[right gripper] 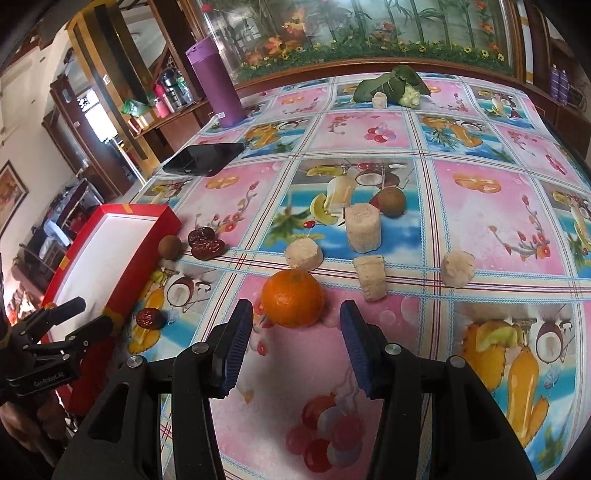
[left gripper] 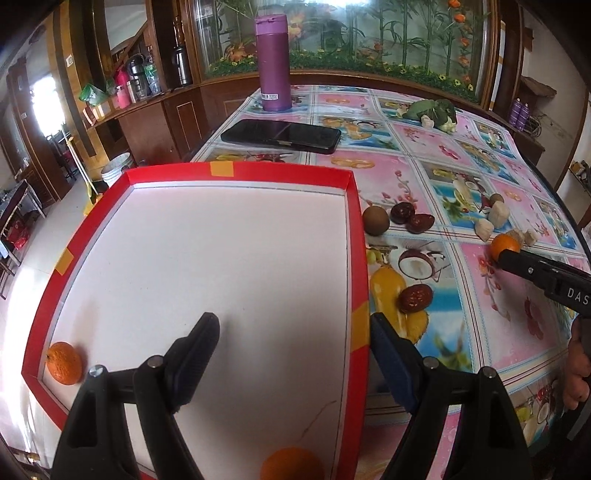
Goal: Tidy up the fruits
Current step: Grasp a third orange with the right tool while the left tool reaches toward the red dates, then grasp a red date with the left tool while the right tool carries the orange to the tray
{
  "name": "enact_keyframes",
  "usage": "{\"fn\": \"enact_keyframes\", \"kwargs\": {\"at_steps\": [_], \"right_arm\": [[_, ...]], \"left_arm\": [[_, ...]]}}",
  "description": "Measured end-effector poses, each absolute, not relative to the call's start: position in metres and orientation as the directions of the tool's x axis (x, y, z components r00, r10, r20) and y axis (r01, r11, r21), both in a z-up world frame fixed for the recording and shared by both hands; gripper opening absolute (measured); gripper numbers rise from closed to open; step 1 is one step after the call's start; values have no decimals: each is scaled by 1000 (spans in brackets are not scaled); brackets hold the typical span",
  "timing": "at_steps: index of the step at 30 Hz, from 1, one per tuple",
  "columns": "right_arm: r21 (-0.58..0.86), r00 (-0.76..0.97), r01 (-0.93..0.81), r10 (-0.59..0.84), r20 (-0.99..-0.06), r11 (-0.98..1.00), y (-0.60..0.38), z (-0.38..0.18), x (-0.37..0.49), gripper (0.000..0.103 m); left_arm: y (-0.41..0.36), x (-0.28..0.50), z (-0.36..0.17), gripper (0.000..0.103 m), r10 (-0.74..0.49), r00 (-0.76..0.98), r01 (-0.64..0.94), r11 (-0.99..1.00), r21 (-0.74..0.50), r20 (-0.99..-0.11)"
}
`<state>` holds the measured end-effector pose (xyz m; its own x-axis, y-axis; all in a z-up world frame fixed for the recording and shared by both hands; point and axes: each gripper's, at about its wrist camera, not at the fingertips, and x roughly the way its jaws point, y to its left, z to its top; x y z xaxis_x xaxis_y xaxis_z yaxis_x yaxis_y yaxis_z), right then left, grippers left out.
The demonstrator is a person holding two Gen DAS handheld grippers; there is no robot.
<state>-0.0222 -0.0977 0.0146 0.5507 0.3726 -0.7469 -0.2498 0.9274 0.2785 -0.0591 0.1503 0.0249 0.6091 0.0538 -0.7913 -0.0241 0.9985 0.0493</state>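
1. The right gripper (right gripper: 295, 325) is standing open, holding nothing, with an orange (right gripper: 292, 298) on the table at its 12 o'clock.
2. The left gripper (left gripper: 291, 328) is hanging wide open and empty over the red tray (left gripper: 358, 236), one orange in it (left gripper: 63, 363) at 9 o'clock.

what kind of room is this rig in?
Likely a home dining or living room: a table under a fruit-print tablecloth, a wooden cabinet with painted glass, and shelves of flasks and cups.
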Motion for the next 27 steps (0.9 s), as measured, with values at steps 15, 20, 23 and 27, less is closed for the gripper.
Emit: {"fn": "enact_keyframes", "kwargs": {"at_steps": [15,20,23,27], "right_arm": [[276,561,-238,364,-743,931,-98,13,-17,34],[297,565,-209,363,-741,932,-107,14,-19,34],[311,564,-206,372,-737,928,-108,15,-19,34],[310,578,-207,372,-726,928,-109,17,-21,34]], "left_arm": [[81,-52,41,72,-91,614,228,971,66,-784],[83,-40,29,58,-99,579,217,976,35,-809],[81,-36,24,50,-111,566,225,974,23,-817],[77,-36,16,40,-128,548,241,970,9,-827]]}}
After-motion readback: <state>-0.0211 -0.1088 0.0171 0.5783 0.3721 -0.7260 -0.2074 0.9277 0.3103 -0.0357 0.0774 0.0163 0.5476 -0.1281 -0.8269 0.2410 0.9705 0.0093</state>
